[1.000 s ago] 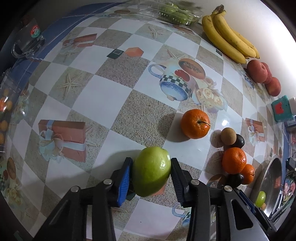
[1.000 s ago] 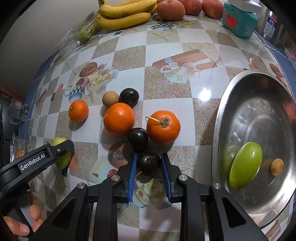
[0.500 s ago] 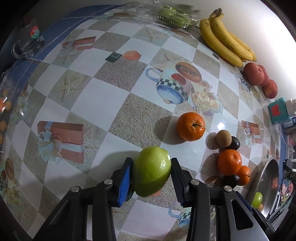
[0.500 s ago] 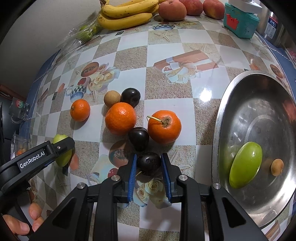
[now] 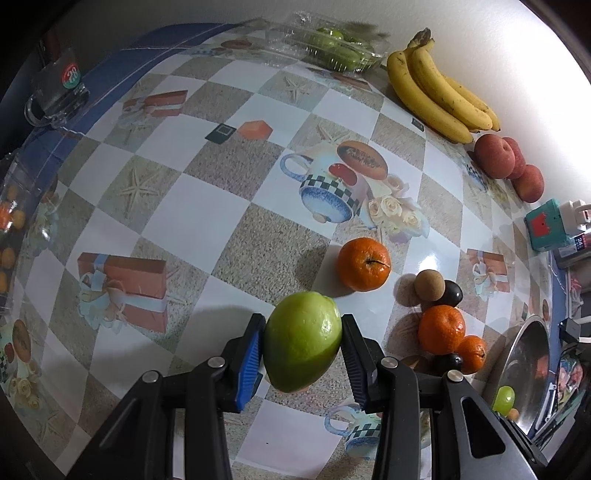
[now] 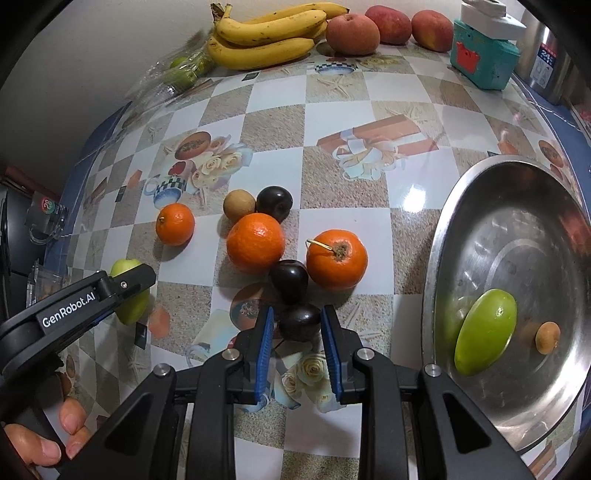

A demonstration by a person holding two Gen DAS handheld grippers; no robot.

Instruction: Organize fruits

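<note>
A: What has the left tool (image 5: 303, 350) got?

B: It is pinching a green mango (image 5: 303, 341), one pad on each side, low in the middle of the left wrist frame. Whether the fruit rests on the checkered tabletop (image 5: 177, 206) or hangs just above it, I cannot tell.

A: And the right tool (image 6: 297, 338)?

B: Its blue pads are pressed against a dark plum (image 6: 298, 320), lower centre of the right wrist frame. A second dark plum (image 6: 289, 279) sits just above it, touching a stemmed tangerine (image 6: 337, 264) on its right.

A: What else is in that cluster?

B: A larger tangerine (image 6: 255, 242) up and to the left, then a brown longan (image 6: 239, 204) and a third plum (image 6: 274, 203) side by side above it. A smaller tangerine (image 6: 175, 224) lies apart, further left.

A: And the basin?

B: The steel basin (image 6: 480, 206) fills the right edge of the frame. In it lie a second green mango (image 6: 485, 331) and, just to its right, a small longan (image 6: 547, 337).

A: Along the top?

B: Bananas (image 6: 266, 38) at top centre, peaches (image 6: 352, 34) just right of them, and a teal box (image 6: 484, 61) in the upper right. A person's hand (image 6: 44, 441) grips the left tool's handle at lower left.
</note>
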